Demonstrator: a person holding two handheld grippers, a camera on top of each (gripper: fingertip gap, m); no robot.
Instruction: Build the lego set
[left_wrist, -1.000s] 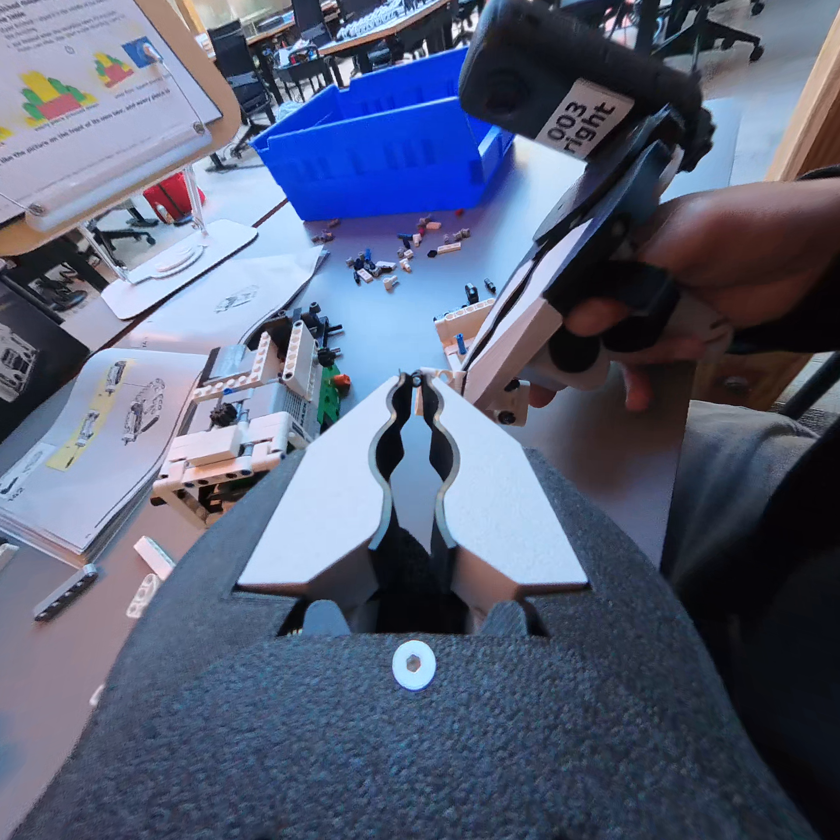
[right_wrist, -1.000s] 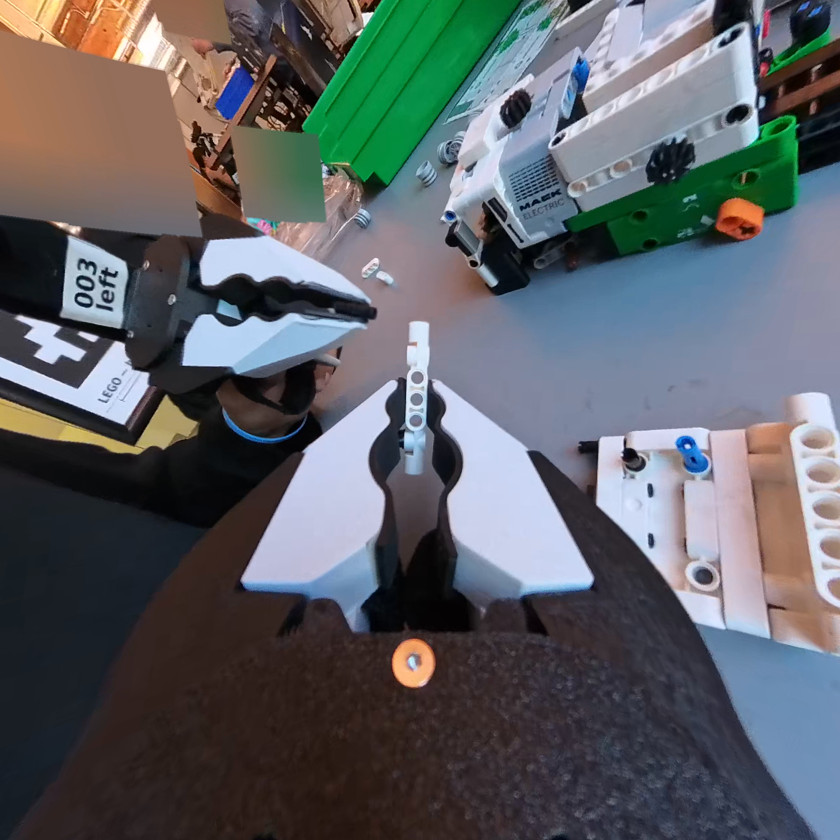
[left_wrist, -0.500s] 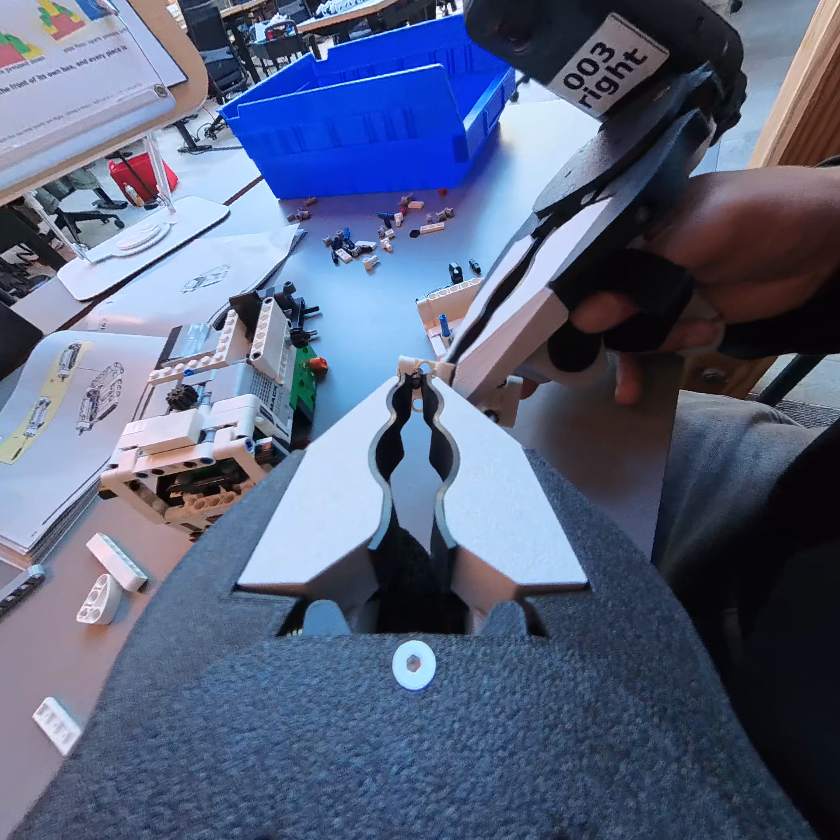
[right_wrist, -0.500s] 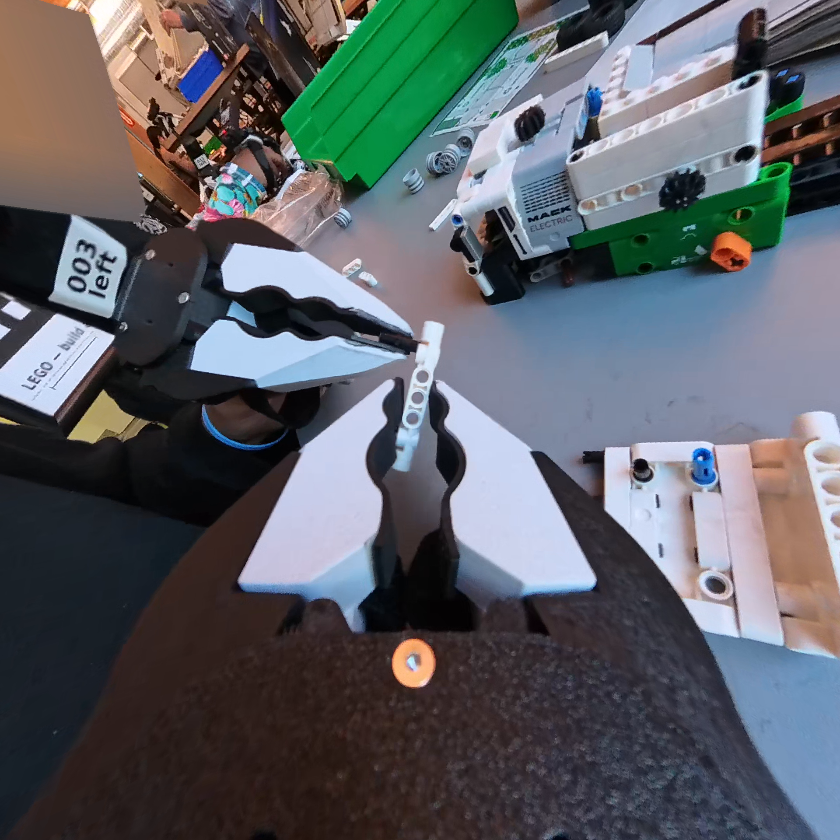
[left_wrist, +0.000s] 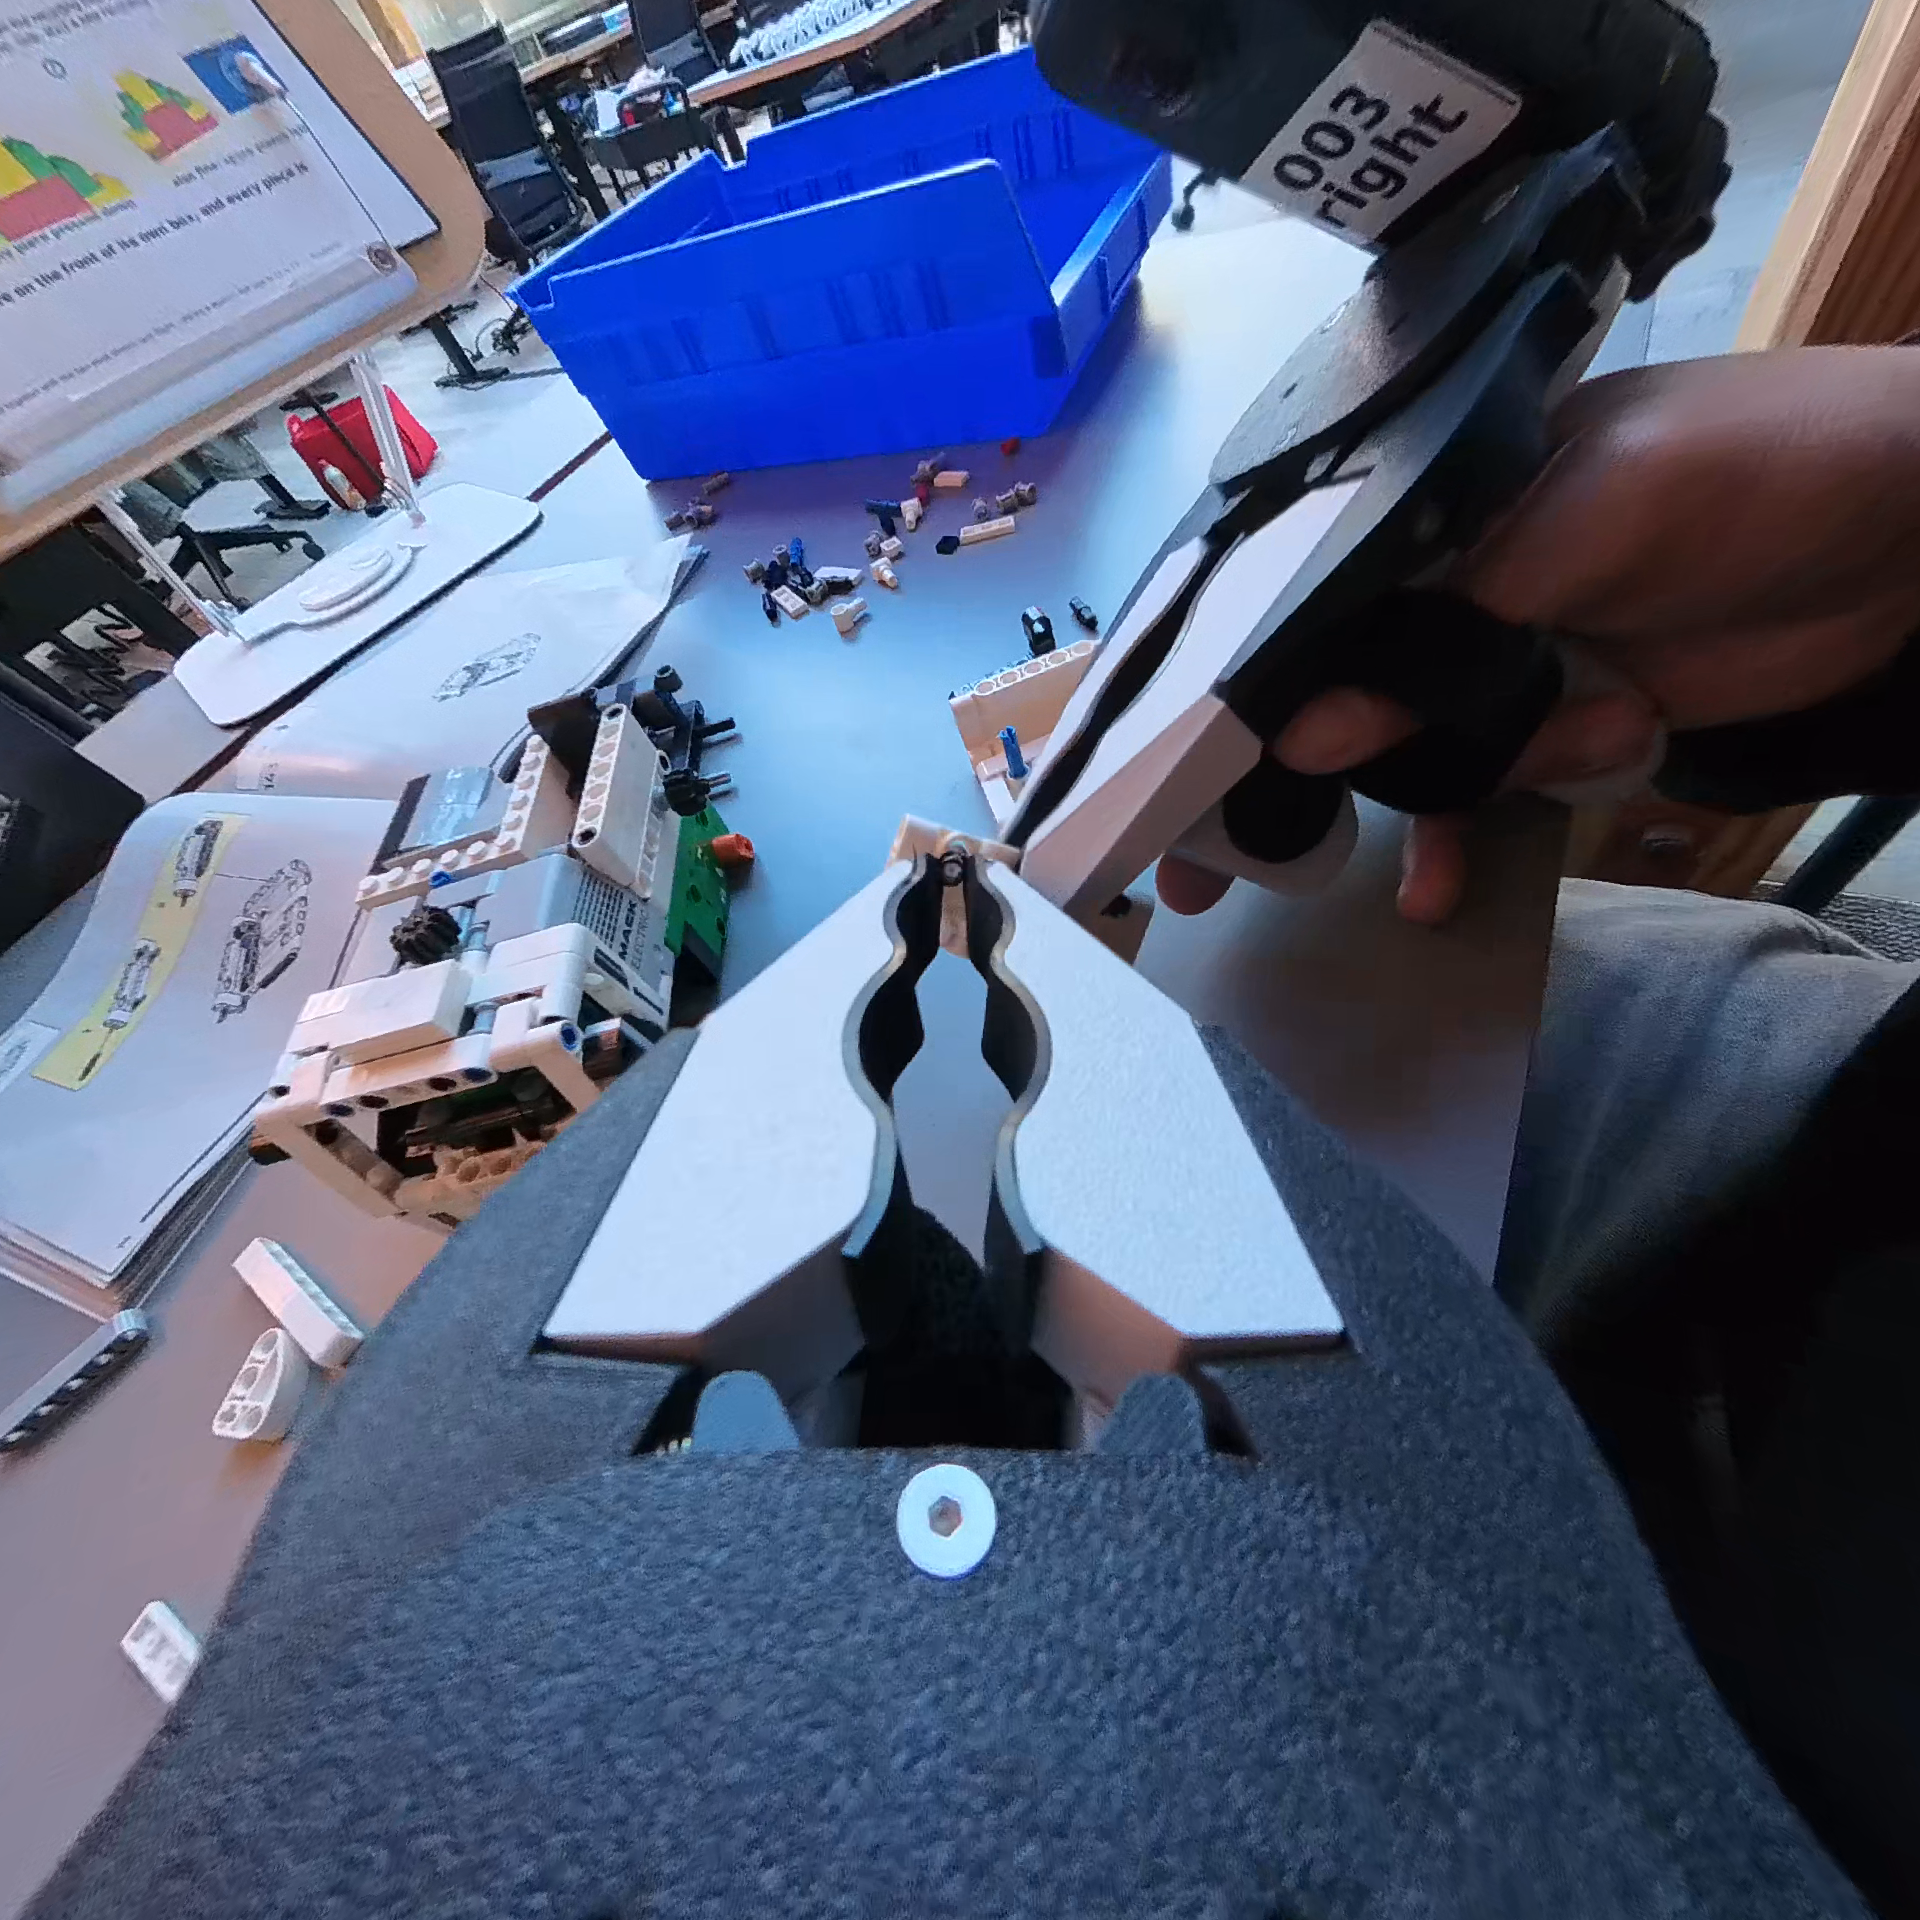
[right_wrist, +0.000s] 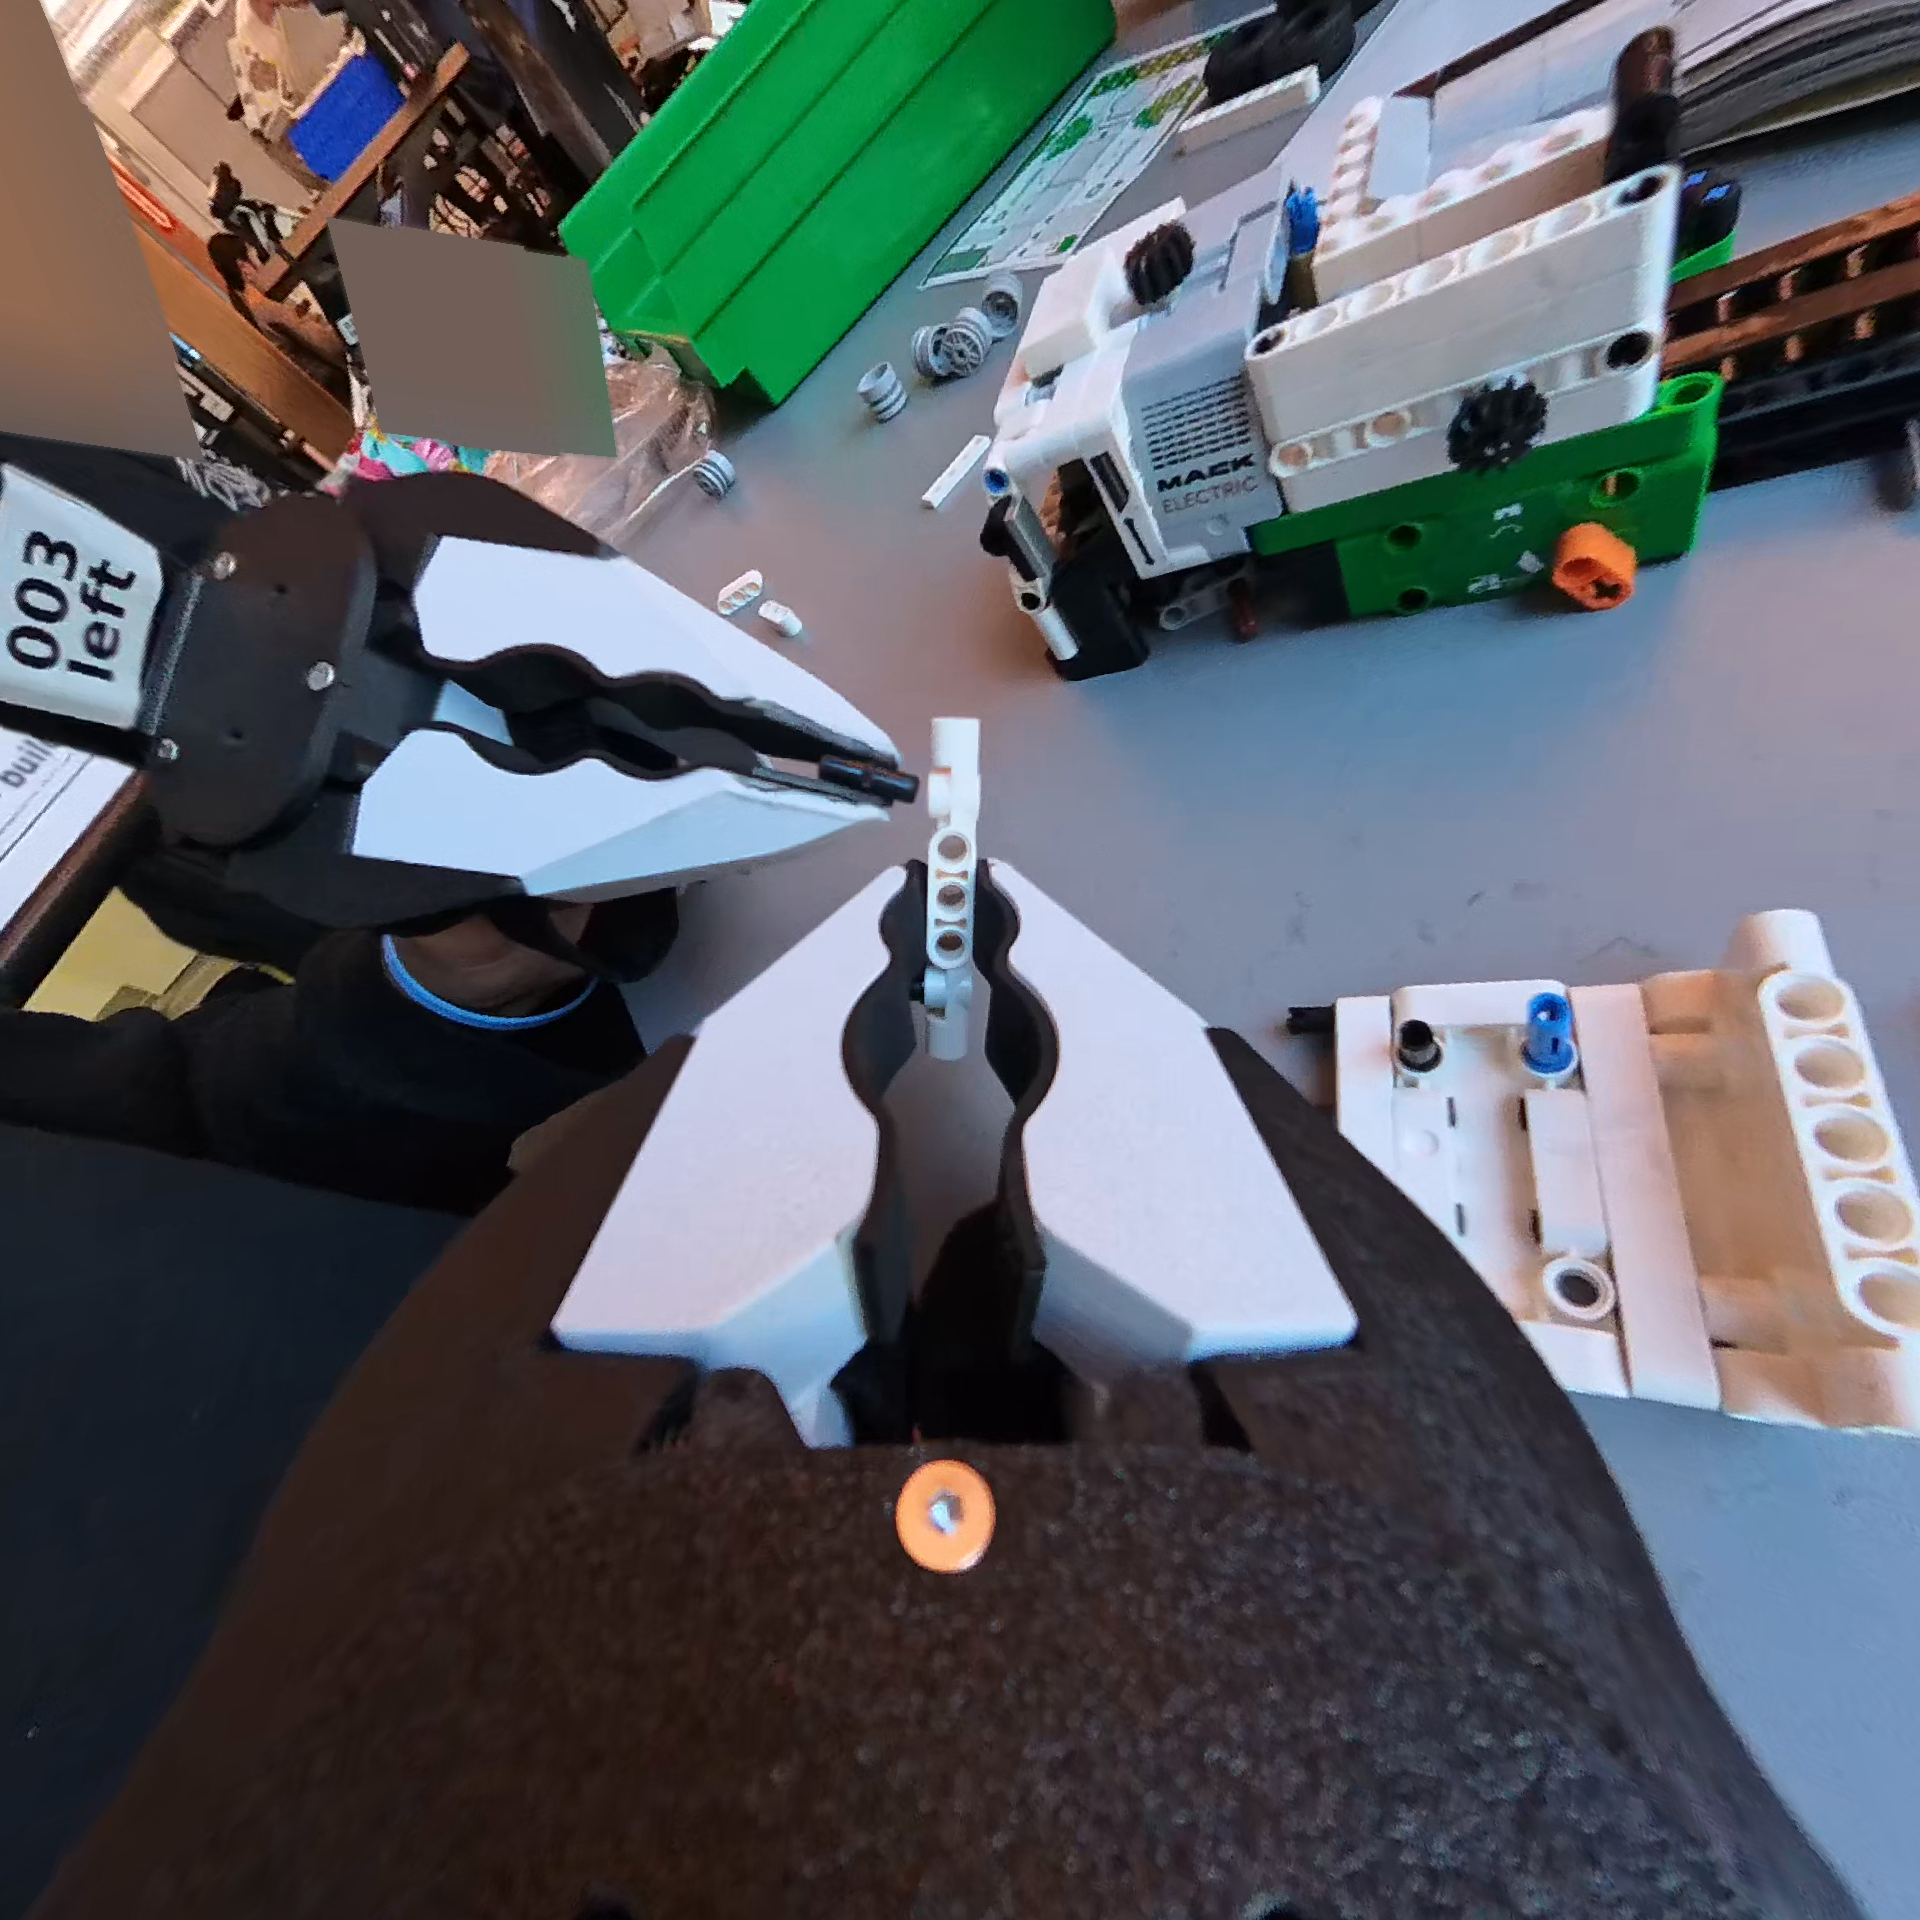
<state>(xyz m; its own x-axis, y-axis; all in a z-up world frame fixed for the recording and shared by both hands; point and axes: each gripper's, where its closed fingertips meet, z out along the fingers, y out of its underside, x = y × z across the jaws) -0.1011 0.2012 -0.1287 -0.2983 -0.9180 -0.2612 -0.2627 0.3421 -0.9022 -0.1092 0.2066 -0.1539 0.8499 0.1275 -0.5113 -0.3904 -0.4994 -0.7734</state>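
- Lego truck, part-built, on grey tabletop; white panel just beside right gripper.
- Right jaws pinching white beam; left gripper jaws pinching black pin.
- Blue bin, green bin, office chairs behind.

Left gripper — fingers pinched together at the tips, nosed up beside the right. Right gripper — fingers clamped, angled downward, hand wrapped around the grip.
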